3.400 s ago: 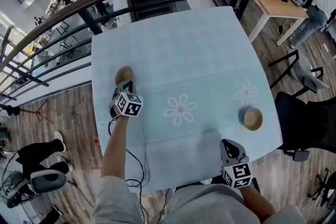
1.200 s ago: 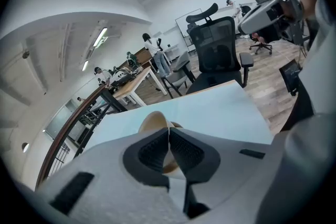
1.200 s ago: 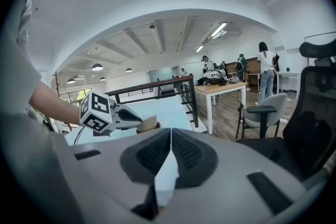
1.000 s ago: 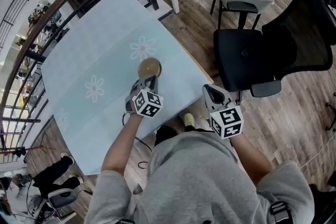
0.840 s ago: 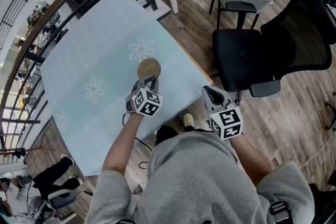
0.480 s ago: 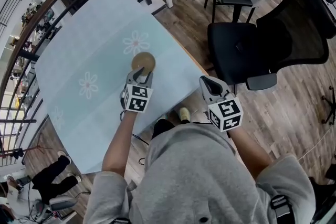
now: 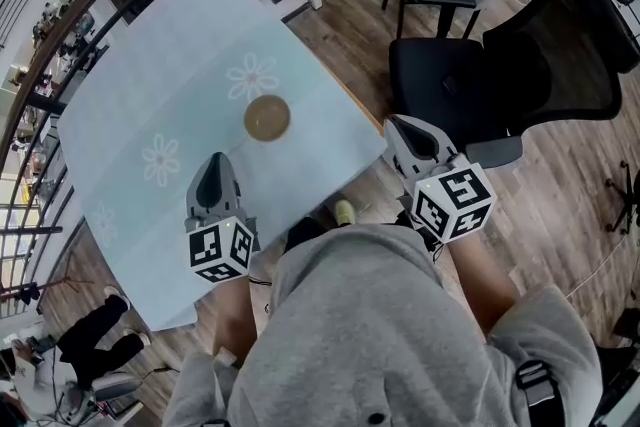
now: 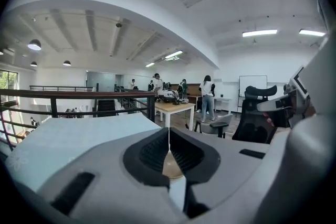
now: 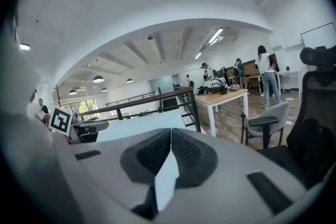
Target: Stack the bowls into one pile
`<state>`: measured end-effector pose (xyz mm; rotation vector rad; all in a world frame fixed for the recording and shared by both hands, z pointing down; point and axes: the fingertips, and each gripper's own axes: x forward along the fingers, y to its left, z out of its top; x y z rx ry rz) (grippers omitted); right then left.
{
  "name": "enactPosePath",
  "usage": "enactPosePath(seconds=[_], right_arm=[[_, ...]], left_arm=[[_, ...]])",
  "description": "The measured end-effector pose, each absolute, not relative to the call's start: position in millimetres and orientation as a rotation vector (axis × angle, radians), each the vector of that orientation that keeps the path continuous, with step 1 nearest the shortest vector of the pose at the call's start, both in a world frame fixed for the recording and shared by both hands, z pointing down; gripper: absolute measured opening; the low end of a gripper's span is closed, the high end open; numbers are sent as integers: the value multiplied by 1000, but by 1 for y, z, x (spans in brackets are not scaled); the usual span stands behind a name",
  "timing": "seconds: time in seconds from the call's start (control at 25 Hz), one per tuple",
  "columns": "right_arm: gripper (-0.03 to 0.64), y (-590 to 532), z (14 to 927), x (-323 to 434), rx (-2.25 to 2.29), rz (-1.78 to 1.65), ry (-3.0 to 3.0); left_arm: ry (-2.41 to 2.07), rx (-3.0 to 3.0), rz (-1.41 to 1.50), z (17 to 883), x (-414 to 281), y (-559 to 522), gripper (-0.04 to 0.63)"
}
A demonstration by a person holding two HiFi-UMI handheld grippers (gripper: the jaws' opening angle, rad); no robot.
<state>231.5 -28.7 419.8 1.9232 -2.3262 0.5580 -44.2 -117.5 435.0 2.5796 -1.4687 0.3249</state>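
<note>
Left hand-held gripper (image 7: 213, 167) pulled back from bowl (image 7: 267, 118), clenched empty, right hand-held gripper (image 7: 405, 133) clenched too

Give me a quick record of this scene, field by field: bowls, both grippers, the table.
bowl: brown bowl on the table, beside a flower print; stack count unclear from above
left gripper: shut, empty, over the table, apart from the bowl
right gripper: shut, empty, past the table edge, toward the black chair
table: light blue cloth with flower prints
</note>
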Motion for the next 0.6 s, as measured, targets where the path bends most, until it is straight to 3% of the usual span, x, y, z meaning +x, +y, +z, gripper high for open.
enactPosePath(seconds=[0.6], right_arm=[[28, -54, 413, 207, 1869, 491, -2368]], left_arm=[[-1460, 2636, 344, 420, -37, -118, 18]])
